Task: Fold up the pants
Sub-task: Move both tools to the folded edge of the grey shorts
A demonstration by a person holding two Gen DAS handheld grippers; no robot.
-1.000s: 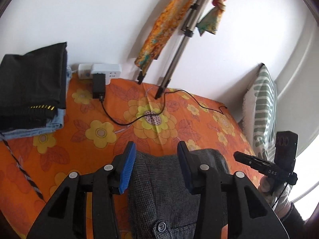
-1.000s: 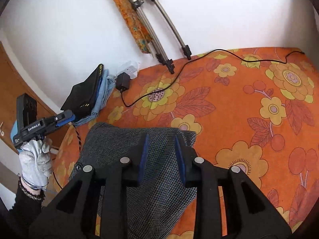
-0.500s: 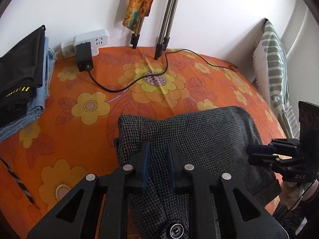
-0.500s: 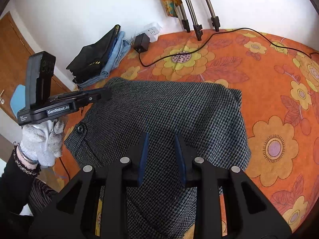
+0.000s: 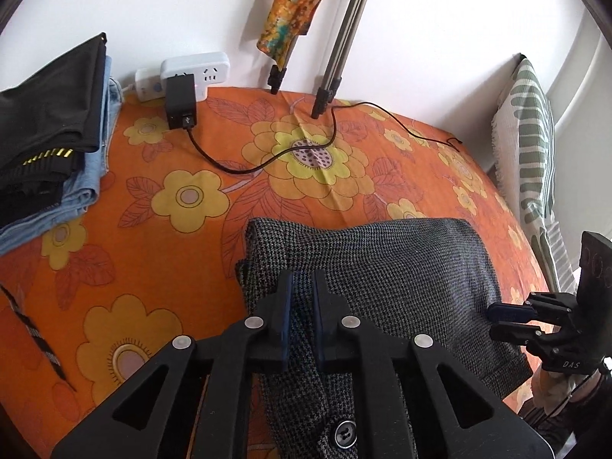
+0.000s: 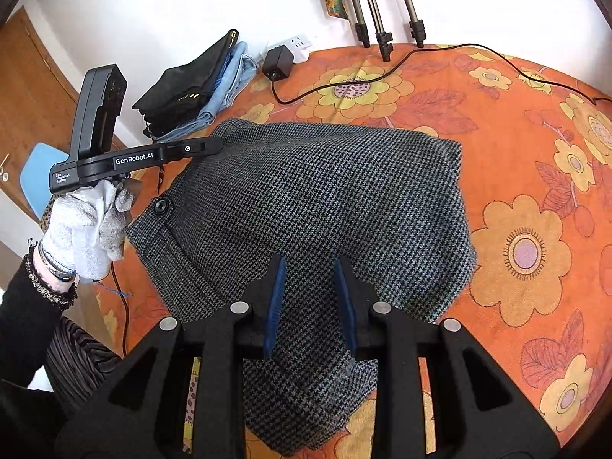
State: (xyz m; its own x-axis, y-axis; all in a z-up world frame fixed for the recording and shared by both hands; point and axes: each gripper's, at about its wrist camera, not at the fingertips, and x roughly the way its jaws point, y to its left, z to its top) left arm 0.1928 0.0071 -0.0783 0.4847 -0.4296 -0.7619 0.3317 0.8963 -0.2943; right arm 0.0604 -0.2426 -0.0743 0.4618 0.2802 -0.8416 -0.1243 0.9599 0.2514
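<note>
Fingers of the left gripper pinch the waistband edge of the grey houndstooth pants, which lie partly folded on the orange floral bedspread. On the right gripper, the blue pads stand slightly apart over the cloth, and I cannot tell whether they grip it. To fold well, I judge both grippers should carry the edge across evenly, keeping the layers aligned. No containers appear; only 1 stack of folded clothes sits well apart.

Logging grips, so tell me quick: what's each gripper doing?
Left gripper: shut on the pants.
Right gripper: shut on the pants too.
</note>
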